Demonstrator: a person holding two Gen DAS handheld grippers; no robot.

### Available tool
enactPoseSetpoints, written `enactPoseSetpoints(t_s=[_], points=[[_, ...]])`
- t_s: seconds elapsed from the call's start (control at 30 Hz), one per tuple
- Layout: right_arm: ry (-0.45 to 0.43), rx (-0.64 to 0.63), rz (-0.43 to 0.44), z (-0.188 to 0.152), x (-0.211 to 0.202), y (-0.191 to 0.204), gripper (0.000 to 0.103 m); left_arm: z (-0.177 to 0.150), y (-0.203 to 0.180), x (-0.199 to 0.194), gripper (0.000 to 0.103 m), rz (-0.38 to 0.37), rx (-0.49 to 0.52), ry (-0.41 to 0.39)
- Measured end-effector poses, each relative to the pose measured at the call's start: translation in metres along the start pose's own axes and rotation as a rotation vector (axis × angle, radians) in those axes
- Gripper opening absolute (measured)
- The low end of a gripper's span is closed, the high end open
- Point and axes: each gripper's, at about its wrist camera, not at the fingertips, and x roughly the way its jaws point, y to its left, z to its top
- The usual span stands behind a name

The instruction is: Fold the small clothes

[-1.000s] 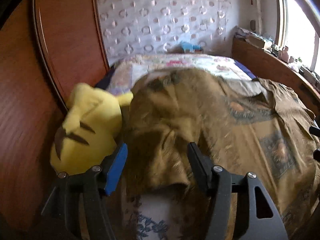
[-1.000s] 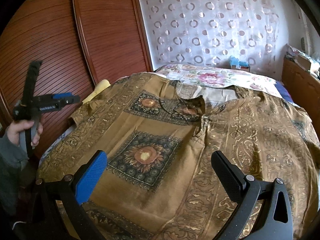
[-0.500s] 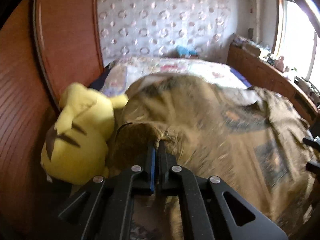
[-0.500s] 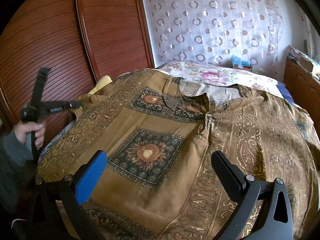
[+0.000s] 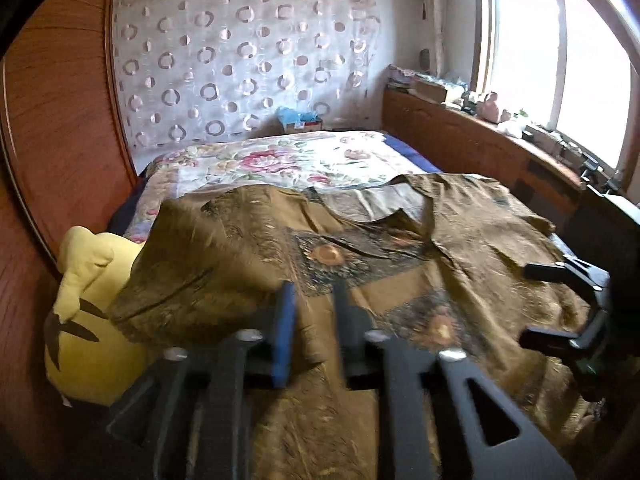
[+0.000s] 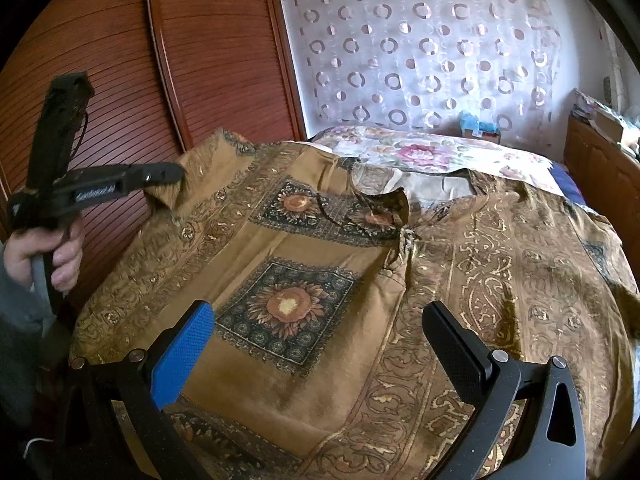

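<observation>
A brown patterned shirt (image 6: 360, 280) with dark floral squares lies spread face up on the bed; it also shows in the left wrist view (image 5: 400, 280). My left gripper (image 5: 314, 300) is shut on the shirt's left sleeve and holds it raised off the bed; in the right wrist view it (image 6: 176, 174) pinches the sleeve edge at the left. My right gripper (image 6: 320, 336) is open and empty above the shirt's lower front; it shows at the right edge of the left wrist view (image 5: 532, 304).
A yellow plush toy (image 5: 88, 320) lies at the bed's left edge against the wooden wardrobe (image 6: 120, 60). A floral bedspread (image 5: 300, 160) covers the far end of the bed. A wooden ledge (image 5: 480, 136) with clutter runs under the window.
My left gripper closed on the shirt's left sleeve and lifted it up and inward over the shirt. My right gripper stayed open and nearly still.
</observation>
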Motion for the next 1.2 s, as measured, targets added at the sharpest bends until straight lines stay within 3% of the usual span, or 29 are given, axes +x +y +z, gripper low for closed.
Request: enactPoseSetpoints(t_s=[0.03, 0.1, 0.23, 0.33, 0.7, 1.03, 1.2], points=[[0.001, 0.0, -0.001, 0.0, 0.0, 0.0, 0.103, -0.002, 0.001, -0.006, 0.043, -0.005, -0.007, -0.01], [0.002, 0.003, -0.002, 0.002, -0.001, -0.001, 0.103, -0.005, 0.002, -0.015, 0.043, -0.006, -0.018, -0.022], [0.002, -0.006, -0.001, 0.006, 0.0, 0.001, 0.103, -0.012, 0.009, -0.029, 0.064, 0.023, -0.046, -0.051], [0.004, -0.027, 0.015, 0.014, 0.003, 0.005, 0.101, -0.02, 0.022, -0.042, 0.073, 0.044, -0.081, -0.074], [0.004, -0.205, 0.149, 0.072, 0.054, 0.051, 0.076, -0.04, 0.071, -0.072, 0.073, 0.189, -0.182, -0.129], [0.085, -0.346, 0.316, 0.115, 0.143, 0.113, 0.071, -0.054, 0.1, -0.088, 0.073, 0.254, -0.241, -0.152], [0.168, -0.447, 0.304, 0.113, 0.186, 0.144, 0.064, -0.059, 0.103, -0.087, 0.073, 0.262, -0.243, -0.143]])
